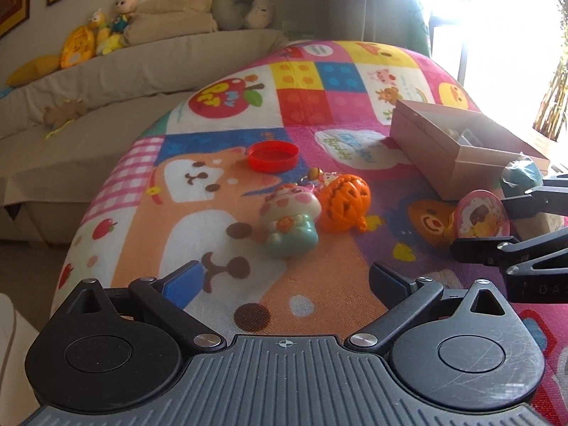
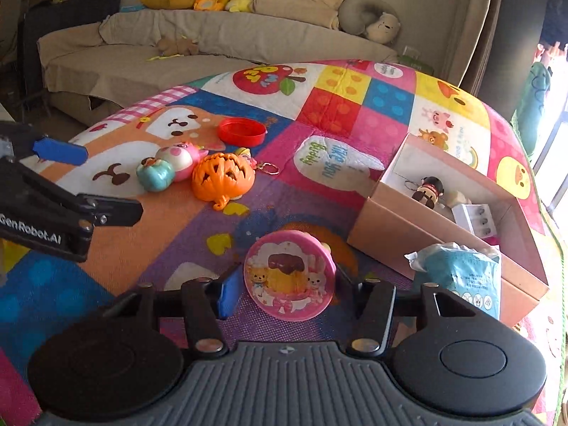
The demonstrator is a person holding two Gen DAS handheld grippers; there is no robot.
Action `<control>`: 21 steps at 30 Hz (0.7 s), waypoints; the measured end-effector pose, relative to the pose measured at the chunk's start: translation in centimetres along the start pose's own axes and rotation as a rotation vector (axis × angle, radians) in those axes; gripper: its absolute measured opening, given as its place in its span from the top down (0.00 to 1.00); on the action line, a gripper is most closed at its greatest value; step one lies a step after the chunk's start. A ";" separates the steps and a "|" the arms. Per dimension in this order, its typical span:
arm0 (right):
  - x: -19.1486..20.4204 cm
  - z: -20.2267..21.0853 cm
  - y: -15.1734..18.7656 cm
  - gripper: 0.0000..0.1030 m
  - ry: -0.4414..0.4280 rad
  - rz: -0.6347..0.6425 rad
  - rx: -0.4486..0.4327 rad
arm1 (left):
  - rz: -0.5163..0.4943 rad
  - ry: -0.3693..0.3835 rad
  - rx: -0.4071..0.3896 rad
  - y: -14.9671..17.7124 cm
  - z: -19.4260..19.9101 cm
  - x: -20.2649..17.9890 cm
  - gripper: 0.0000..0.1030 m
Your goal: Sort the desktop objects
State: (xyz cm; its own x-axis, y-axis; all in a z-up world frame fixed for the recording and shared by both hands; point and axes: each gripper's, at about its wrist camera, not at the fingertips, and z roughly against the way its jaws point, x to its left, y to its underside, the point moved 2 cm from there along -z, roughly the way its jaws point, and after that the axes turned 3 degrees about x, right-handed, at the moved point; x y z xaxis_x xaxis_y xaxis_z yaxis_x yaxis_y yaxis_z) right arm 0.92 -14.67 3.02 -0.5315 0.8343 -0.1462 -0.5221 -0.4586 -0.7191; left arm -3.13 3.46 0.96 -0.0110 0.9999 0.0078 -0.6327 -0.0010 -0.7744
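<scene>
Right tongs (image 2: 284, 293) clamp my pink tin (image 2: 289, 280), left tongs (image 1: 284, 277) gape empty. Box (image 2: 376, 225) at two o'clock holds some toys; pumpkin (image 2: 222, 177), squishy (image 2: 170, 167), red lid (image 2: 241, 130) remain at eleven.

I see the teal packet (image 1: 522, 174) at three o'clock partly hidden behind the right gripper's fingers (image 1: 525, 202). I cannot read its small print (image 2: 465, 280). The box (image 2: 443, 191) wall hides part of the white item (image 2: 475, 218) inside it.

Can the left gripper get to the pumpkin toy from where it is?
Probably yes. The left gripper is open and empty, and the pumpkin toy sits just ahead, with only the piggy toy crowding one side.
</scene>
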 end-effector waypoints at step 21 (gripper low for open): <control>-2.0 0.6 -2.6 0.33 -0.189 -0.184 -0.021 | 0.040 -0.023 0.018 0.9 0.1 2.2 0.00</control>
State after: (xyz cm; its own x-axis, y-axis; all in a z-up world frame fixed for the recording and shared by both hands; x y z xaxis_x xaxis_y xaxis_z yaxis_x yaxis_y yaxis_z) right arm 2.97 -15.31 5.60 -0.5455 0.8300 0.1163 -0.6083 -0.2966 -0.7362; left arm -3.76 5.71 0.34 -0.0545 0.9985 -0.0086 -0.6451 -0.0418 -0.7630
